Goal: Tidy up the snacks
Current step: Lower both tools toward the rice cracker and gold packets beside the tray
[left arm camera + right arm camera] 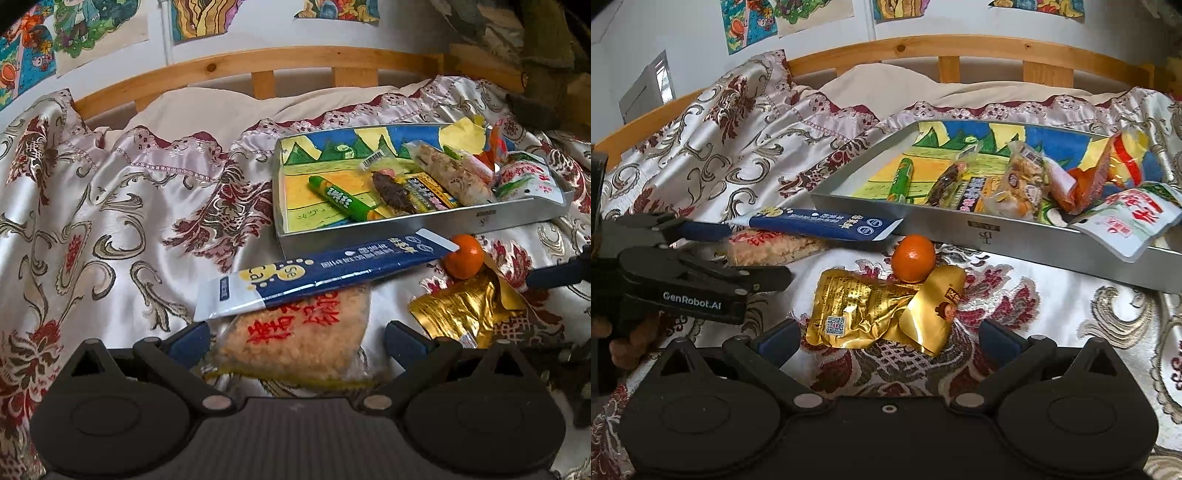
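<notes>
A metal tray (509, 218) (960, 221) with a drawing inside holds several snacks. On the bedspread lie a blue box (317, 273) (820, 225), a rice cake pack (295, 339) (772, 247) under it, a mandarin (463, 256) (913, 258) and a gold packet (465, 310) (879, 314). My left gripper (295, 339) is open, its fingers on either side of the rice cake pack; it also shows in the right wrist view (738, 258). My right gripper (886, 339) is open around the near end of the gold packet.
The patterned bedspread (92, 221) covers the bed, with a cream pillow (207, 110) and a wooden headboard (258, 62) behind. Drawings hang on the wall. In the tray lie a green tube (343, 199) and a white-green packet (1126, 221) over its rim.
</notes>
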A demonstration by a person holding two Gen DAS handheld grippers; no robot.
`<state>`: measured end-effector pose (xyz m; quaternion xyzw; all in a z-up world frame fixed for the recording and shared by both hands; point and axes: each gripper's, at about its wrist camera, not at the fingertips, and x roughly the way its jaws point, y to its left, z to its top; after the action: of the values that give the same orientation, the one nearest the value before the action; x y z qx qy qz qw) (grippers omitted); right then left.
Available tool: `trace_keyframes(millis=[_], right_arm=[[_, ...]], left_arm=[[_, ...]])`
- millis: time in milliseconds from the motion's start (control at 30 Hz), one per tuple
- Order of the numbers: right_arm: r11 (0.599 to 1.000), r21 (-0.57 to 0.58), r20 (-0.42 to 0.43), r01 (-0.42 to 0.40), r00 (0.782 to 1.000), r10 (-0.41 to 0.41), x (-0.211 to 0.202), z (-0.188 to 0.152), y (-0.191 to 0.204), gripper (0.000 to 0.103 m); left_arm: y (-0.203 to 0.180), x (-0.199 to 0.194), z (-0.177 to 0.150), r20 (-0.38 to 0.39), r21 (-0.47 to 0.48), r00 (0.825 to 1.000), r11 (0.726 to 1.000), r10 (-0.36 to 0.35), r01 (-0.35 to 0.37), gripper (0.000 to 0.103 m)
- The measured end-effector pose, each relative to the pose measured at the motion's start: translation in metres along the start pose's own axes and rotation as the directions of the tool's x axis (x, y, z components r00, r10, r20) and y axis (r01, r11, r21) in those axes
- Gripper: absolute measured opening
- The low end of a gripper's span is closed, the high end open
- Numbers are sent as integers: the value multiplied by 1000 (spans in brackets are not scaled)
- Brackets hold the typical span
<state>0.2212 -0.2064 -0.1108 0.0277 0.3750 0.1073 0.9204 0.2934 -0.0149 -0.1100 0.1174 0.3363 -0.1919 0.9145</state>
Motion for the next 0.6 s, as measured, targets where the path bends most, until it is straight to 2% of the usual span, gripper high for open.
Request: trace_keyframes(millis=[167, 367, 467, 533, 600], right_arm=[[999, -20, -3, -27, 1000, 27, 8, -2, 5, 102], [998, -54, 12, 22, 1000, -22, 19, 0, 15, 102], [996, -60, 5, 58, 998, -58, 28, 1, 19, 102], [995, -66, 11, 73, 997, -72, 30, 1, 20, 102], [995, -67, 10, 77, 997, -76, 31, 1, 20, 102]], left_arm=[[5, 6, -1, -3, -37, 1000, 999, 1, -1, 103], [11, 7, 6, -1, -64, 1000, 998, -18, 18, 102], [13, 9, 9, -13, -74, 999, 996, -41, 40, 96], [14, 11, 9, -27, -82, 997, 995, -67, 64, 88], [14, 11, 9, -33, -94, 997, 993, -72, 68, 86]])
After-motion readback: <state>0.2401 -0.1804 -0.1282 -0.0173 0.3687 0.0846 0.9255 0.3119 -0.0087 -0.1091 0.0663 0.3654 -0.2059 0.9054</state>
